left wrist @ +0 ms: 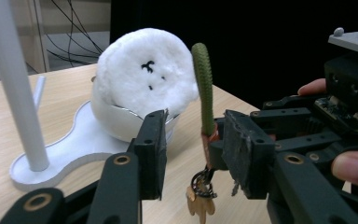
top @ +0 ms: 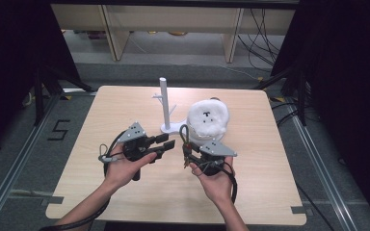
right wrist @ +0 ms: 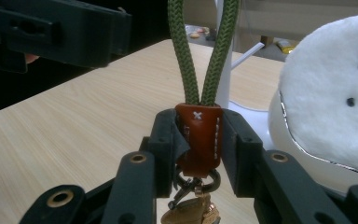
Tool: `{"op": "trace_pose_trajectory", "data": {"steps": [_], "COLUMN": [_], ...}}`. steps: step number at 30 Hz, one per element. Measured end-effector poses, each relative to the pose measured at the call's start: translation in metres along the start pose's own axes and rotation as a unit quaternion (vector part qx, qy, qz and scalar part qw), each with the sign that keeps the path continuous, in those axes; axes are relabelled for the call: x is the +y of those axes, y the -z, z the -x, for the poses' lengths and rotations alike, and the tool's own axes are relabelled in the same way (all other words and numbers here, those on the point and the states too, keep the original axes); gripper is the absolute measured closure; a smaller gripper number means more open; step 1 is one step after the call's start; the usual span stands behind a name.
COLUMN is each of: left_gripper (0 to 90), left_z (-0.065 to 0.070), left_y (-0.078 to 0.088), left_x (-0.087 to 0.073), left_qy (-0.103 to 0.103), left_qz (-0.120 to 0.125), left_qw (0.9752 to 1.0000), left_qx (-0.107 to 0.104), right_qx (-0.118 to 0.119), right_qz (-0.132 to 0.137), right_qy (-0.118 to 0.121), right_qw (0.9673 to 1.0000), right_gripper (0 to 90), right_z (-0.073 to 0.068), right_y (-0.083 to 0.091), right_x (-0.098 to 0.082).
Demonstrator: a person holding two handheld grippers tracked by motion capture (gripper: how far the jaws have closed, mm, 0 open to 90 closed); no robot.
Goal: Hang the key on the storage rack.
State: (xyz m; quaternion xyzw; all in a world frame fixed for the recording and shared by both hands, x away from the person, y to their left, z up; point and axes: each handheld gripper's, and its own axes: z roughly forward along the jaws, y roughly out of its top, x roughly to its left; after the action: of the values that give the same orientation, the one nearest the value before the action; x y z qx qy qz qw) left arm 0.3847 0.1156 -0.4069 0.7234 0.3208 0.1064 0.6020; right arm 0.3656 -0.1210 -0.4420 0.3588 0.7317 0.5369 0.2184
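1. The right hand-held gripper (right wrist: 198, 140) is pinching the brown leather tab (right wrist: 199, 137) of a keychain, with its green cord loop (right wrist: 200, 51) standing upright above the jaws and a metal clasp (right wrist: 193, 184) with a charm hanging below. In the high view the keychain (top: 185, 139) sits above the middle of the counter (top: 125, 106), toward the near edge.
2. The left hand-held gripper (left wrist: 193, 149) is spread, with its jaws on either side of the loop and not touching it.
3. The white hook stand (top: 165, 103) stands just beyond, near the counter's centre, with a fluffy white plush (top: 207, 118) in a bowl beside it, toward the right edge.
4. The work in hand looks like hanging the loop on the stand's peg (top: 157, 97).
5. To do it well, keep the tab clamped firmly so that the loop stays open and upright.
6. If the left hand-held gripper takes the cord, it should close low, near the tab, leaving the top of the loop free.
7. Approach the peg from its open end and steer clear of the plush.
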Motion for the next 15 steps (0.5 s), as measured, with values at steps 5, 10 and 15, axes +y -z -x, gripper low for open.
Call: {"op": "trace_pose_trajectory", "data": {"steps": [5,10,15], "left_gripper": [63.5,68.2,73.9], "left_z": [0.002,0.001,0.001], "left_y": [-0.008,-0.013,-0.015], "left_x": [0.002,0.003,0.005], "left_qy": [0.012,0.021,0.026], "left_qz": [-0.003,-0.001,0.003], "left_qw": [0.9999,0.9997,0.9995], "left_qx": [-0.009,-0.015,-0.02], "right_qx": [0.002,-0.004,0.006], "right_qz": [0.007,0.006,0.01], "right_qy": [0.005,0.0,-0.001], "right_qw": [1.0,1.0,0.9999], "right_gripper": [68.5,68.6,68.6], "right_z": [-0.003,-0.008,-0.01], "right_y": [-0.002,-0.001,-0.003], "right_x": [0.002,0.004,0.003]}}
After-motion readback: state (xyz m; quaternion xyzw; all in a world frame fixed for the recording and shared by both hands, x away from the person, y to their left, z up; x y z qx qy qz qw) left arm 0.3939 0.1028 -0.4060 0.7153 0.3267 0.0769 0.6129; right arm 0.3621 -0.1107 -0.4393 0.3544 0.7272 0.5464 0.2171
